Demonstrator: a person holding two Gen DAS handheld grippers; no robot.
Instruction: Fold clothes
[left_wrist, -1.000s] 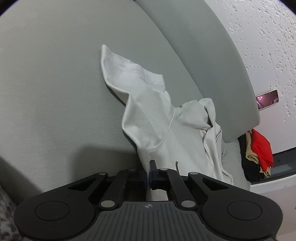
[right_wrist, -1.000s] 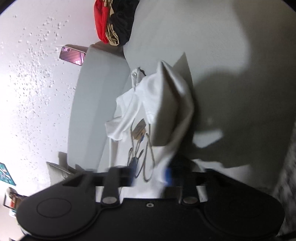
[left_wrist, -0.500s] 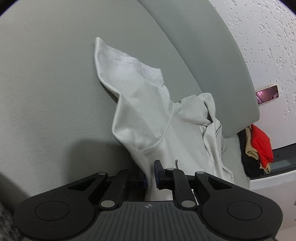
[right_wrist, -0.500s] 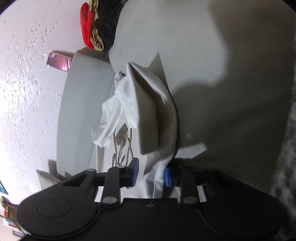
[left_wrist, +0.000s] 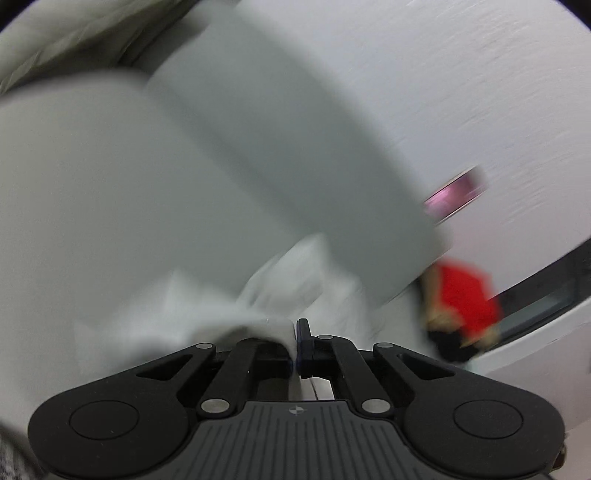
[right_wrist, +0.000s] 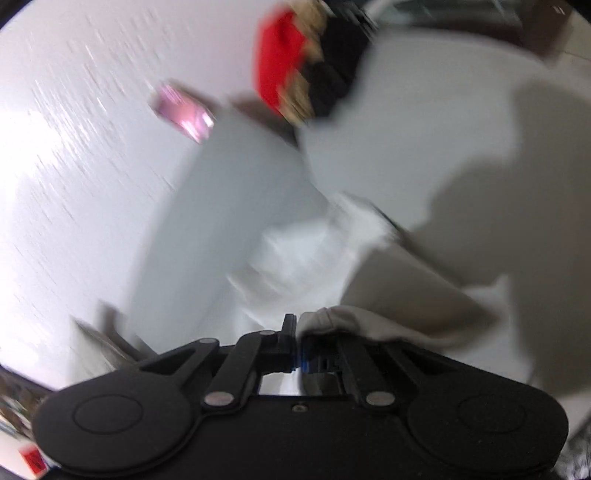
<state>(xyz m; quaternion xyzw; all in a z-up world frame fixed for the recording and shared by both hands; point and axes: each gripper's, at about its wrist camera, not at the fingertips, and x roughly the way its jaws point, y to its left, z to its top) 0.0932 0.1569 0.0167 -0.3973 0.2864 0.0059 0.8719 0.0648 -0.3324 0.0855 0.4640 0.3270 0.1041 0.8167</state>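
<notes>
The garment (left_wrist: 295, 280) hangs over the bed (left_wrist: 92, 192), with the clothes pile (left_wrist: 461, 302) beyond it by the wall (left_wrist: 461, 92).

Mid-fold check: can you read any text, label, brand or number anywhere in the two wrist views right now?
No readable text in either view.
Red label at the lower left edge of the right wrist view: dark marks, too blurred to read.
Round crosshair mark on the left gripper body: a symbol, no letters.
White garment: no readable print or tag.

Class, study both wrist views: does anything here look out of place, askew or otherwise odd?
Nothing looks damaged or spilled. The white garment hangs bunched and uneven on the grey bed, pinched by the left tongs and right tongs. A heap of red and dark clothes sits at the bed's end. Both views are blurred.
</notes>
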